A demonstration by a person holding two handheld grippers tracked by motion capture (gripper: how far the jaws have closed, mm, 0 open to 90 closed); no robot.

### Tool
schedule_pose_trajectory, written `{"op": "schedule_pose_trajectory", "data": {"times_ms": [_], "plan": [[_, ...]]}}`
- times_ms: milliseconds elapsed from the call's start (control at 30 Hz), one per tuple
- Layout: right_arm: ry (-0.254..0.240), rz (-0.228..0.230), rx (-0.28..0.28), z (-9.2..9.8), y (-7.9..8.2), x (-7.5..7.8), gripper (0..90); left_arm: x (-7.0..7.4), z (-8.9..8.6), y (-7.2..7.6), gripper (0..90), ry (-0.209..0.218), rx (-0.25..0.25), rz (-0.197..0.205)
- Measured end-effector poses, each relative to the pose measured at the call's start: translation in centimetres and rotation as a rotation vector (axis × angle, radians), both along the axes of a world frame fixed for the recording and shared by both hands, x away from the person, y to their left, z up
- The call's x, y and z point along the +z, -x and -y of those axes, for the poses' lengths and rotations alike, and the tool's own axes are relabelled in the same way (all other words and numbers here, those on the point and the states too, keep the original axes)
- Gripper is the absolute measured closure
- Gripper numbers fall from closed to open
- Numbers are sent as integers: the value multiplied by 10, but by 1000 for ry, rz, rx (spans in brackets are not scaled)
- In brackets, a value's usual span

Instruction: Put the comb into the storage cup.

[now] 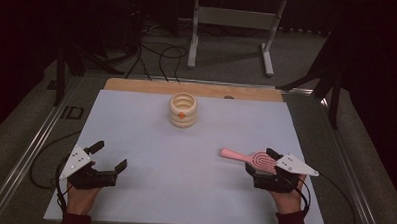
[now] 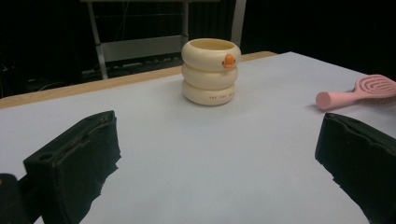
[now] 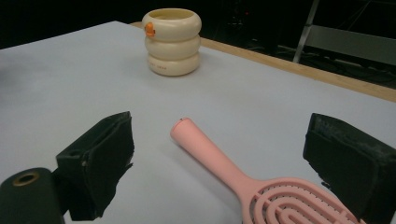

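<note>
Black jaws of the right gripper (image 3: 219, 158) stand wide apart at the bottom of the right gripper view, with the pink hairbrush (image 3: 261, 186) lying flat between them, its handle pointing up toward the frame's middle. Higher up, left of centre, a cream ringed cup (image 3: 172, 41) stands upright on the white desk (image 3: 70, 79). At the high view's lower left, the left gripper (image 1: 107, 156) rests apart too, gripping nothing.

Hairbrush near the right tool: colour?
Pink, handle and slotted head alike. The hairbrush shows best in the right gripper view, lying between the open jaws.
</note>
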State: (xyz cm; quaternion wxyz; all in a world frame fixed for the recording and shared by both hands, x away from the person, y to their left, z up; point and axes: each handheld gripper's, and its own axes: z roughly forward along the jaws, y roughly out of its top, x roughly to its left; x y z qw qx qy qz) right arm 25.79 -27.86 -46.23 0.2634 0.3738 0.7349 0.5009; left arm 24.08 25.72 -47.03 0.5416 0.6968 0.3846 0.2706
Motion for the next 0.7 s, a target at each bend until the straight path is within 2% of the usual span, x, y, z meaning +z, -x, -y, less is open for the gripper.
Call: {"op": "schedule_pose_trajectory", "data": {"times_ms": [133, 700], "plan": [[2, -4, -1, 2, 0, 0, 84, -2, 1, 0, 2, 14, 2, -6], [10, -27, -8, 16, 1, 8, 99, -5, 1, 1, 3, 3, 16, -8]]}}
